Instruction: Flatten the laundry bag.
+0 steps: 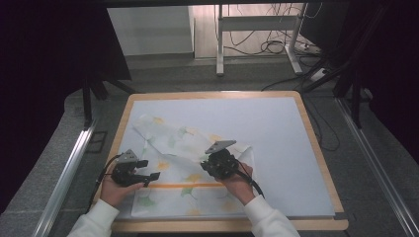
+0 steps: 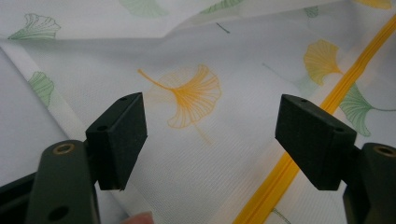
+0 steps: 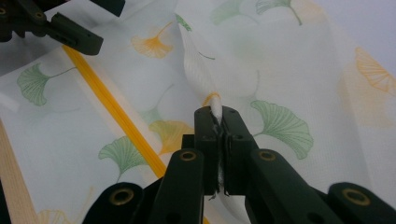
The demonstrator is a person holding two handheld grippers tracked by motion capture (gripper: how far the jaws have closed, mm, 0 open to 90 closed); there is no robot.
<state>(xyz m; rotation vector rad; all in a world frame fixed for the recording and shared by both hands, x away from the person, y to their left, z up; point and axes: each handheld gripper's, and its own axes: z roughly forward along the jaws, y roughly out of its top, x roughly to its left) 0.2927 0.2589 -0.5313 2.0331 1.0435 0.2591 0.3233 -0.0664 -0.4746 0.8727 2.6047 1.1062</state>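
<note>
Pinching a fold of the thin cloth (image 3: 219, 70), the right gripper (image 3: 217, 114) has its jaws clamped tight on a raised tuft of the fabric, which peaks up from the pads like a small tent. That cloth (image 1: 183, 163) — white, printed with green and yellow ginkgo leaves and crossed by a yellow stripe (image 1: 185, 185) — lies rumpled and partly doubled over on the near left part of the pale mat (image 1: 276, 143) that covers the wooden-edged table (image 1: 323, 163). Hovering just above the fabric near its left edge, the left gripper (image 2: 210, 135) has its jaws spread wide with nothing between them; a yellow leaf print and the stripe show in the gap.

By its look the cloth is very light, limp and a little sheer, so it should drape and slide rather than keep any shape, and a pull at one point is likely to drag the whole sheet across the smooth mat. A sound place for the free gripper seems to be the hem or a corner — a doubled edge gives the pads more to bite than a single flat layer, which they could skate over
</note>
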